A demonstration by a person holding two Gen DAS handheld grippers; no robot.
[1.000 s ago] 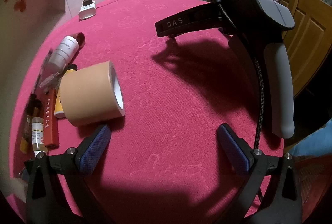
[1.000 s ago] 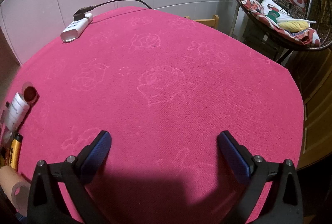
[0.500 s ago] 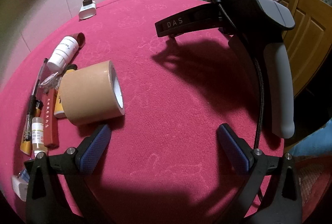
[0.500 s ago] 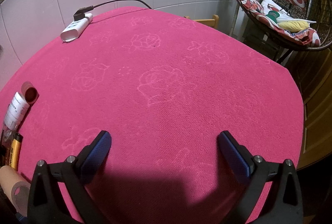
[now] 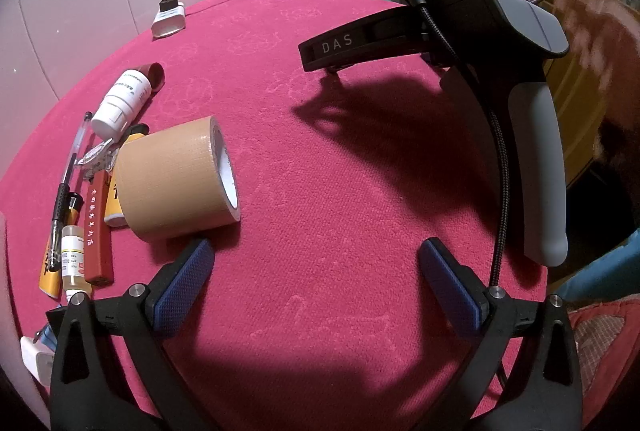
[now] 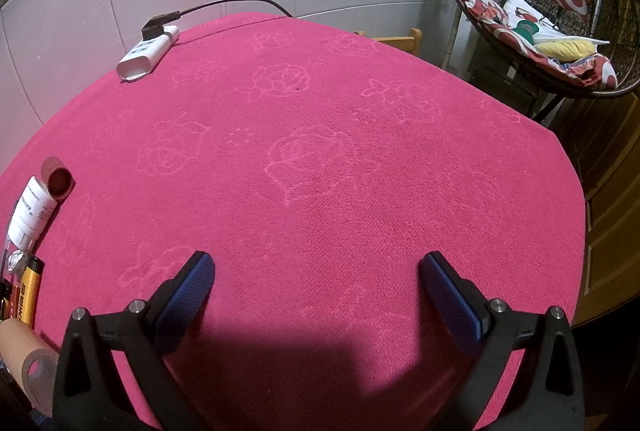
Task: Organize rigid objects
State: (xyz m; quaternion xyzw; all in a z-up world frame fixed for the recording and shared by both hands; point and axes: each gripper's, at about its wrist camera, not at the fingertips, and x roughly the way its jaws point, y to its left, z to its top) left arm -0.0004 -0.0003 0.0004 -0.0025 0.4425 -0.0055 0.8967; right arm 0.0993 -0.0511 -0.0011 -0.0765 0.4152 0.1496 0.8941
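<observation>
A tan tape roll (image 5: 176, 179) lies on its side on the pink cloth, just ahead of my left gripper's left finger. Left of it lie a white pill bottle (image 5: 122, 103), a brown cap (image 5: 154, 75), a pen (image 5: 66, 191), a red stick (image 5: 98, 231), a small vial (image 5: 72, 255) and a yellow tube (image 5: 114, 203). My left gripper (image 5: 320, 283) is open and empty. My right gripper (image 6: 320, 287) is open and empty over bare cloth; its body (image 5: 500, 79) shows in the left wrist view. The bottle (image 6: 30, 215), cap (image 6: 60, 183) and tape roll (image 6: 24, 363) show at the right wrist view's left edge.
A white power strip (image 6: 148, 53) with a black plug lies at the table's far edge by the tiled wall. A wicker hanging chair (image 6: 540, 31) with cushions stands beyond the table on the right. A white block (image 5: 34, 359) sits at the near left edge.
A blurred shape that covered the left side of the left wrist view has gone. A blurred hand now shows at that view's upper right. Neither gripper nor any object has moved.
</observation>
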